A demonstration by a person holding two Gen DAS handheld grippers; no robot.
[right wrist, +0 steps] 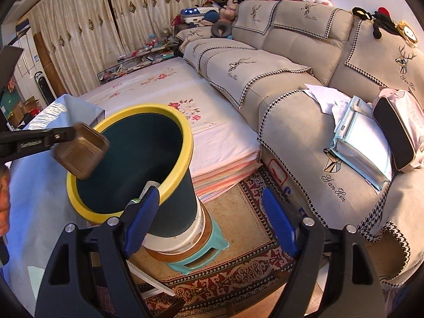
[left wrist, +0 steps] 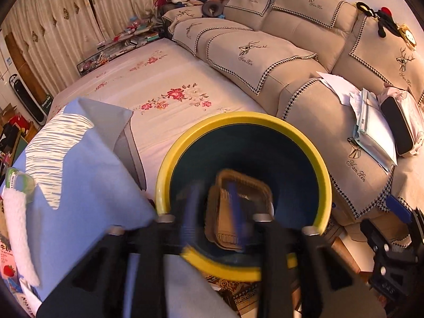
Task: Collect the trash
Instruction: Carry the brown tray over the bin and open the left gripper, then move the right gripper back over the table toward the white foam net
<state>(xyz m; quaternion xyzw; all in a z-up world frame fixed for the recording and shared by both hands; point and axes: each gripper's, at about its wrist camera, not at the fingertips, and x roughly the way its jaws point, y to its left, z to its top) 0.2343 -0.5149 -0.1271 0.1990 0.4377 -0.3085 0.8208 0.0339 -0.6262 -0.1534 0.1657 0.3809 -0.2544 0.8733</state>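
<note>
The left gripper [left wrist: 214, 217] pinches a brown plastic tray [right wrist: 80, 150] between its blue fingers [left wrist: 235, 209], which look blurred. The tray hangs over the mouth of the trash bin [right wrist: 169, 143], a dark bin with a yellow rim, just in front of this gripper. The right gripper [right wrist: 209, 220] is spread wide with nothing between its fingers; the bin stands just ahead to its left, on a green stool [right wrist: 212, 251].

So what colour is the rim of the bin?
Yellow. The bin's rim shows best in the right wrist view.
</note>
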